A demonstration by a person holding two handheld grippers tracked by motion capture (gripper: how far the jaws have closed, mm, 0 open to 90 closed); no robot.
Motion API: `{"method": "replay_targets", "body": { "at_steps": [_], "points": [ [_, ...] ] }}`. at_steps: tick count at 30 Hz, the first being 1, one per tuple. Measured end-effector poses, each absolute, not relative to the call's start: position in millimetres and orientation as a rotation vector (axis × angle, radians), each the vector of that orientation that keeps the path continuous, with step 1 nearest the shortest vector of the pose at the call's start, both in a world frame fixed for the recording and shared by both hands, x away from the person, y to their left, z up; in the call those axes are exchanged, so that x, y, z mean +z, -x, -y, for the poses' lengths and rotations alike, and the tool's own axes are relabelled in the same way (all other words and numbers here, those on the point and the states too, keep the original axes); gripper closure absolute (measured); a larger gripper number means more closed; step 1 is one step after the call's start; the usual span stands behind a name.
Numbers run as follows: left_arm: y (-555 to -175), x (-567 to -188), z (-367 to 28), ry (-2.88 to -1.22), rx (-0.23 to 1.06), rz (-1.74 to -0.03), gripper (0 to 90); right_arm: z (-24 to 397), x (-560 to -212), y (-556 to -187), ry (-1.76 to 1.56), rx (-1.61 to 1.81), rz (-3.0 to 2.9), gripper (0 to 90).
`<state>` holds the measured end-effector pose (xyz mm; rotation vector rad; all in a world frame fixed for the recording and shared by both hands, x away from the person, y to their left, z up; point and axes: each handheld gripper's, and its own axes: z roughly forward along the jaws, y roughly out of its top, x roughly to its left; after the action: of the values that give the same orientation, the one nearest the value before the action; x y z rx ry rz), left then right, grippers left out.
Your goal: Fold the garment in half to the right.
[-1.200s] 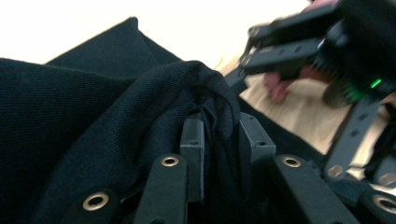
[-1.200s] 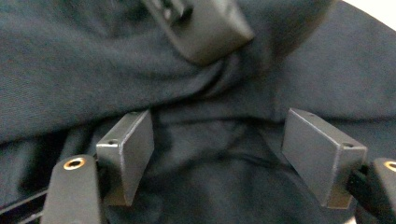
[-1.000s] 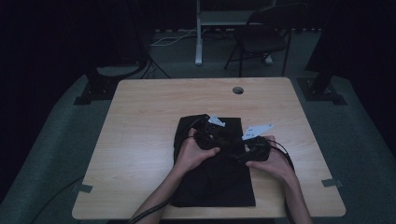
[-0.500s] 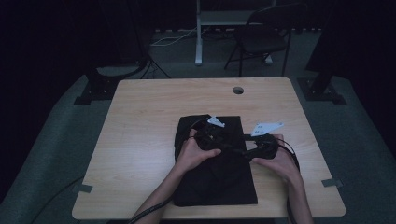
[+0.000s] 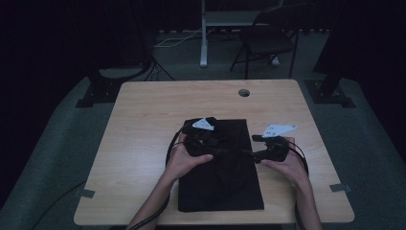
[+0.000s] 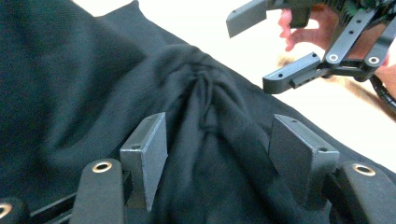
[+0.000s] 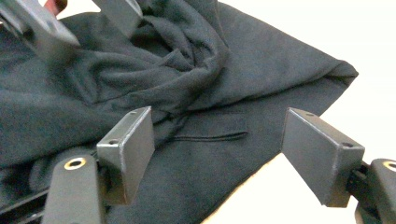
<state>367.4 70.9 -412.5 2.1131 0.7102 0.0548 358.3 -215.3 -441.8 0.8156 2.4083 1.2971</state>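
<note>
A black garment point(image 5: 220, 187) lies folded on the wooden table point(image 5: 143, 124). My left gripper point(image 5: 225, 146) hovers over the garment's upper half and points right. Its jaws have just been opening; a bunched ridge of black cloth point(image 6: 210, 107) rises between the pads point(image 6: 147, 154), which stand clear of it. My right gripper point(image 5: 253, 153) sits at the garment's right edge, pointing left, open over the hem point(image 7: 261, 126) with nothing pinched. It faces the left gripper point(image 7: 79, 21), and in the left gripper view the right gripper point(image 6: 268, 46) is at the upper right.
The table has a round cable hole point(image 5: 243, 92) near its far edge. A folding chair point(image 5: 268, 38) and stand legs point(image 5: 203, 52) are on the floor beyond it. Bare wood lies left of and behind the garment. Tape marks point(image 5: 340, 188) sit near the front corners.
The left gripper has shifted a little to the left over the garment. The right gripper has edged right, out to the garment's side.
</note>
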Motion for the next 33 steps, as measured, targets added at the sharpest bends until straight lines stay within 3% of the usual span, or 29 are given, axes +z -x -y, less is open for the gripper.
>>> {"method": "replay_targets", "body": {
  "at_steps": [13, 33],
  "points": [
    [-360, -421, -126, -2.065, 0.033, -0.822, 38.4, 211, -445, -359, -0.814, 1.268, -2.435, 24.9],
    [-347, -441, -161, -2.041, -0.009, -0.883, 38.2, 204, -449, -359, -0.791, 1.234, -2.476, 24.7]
  ]
}}
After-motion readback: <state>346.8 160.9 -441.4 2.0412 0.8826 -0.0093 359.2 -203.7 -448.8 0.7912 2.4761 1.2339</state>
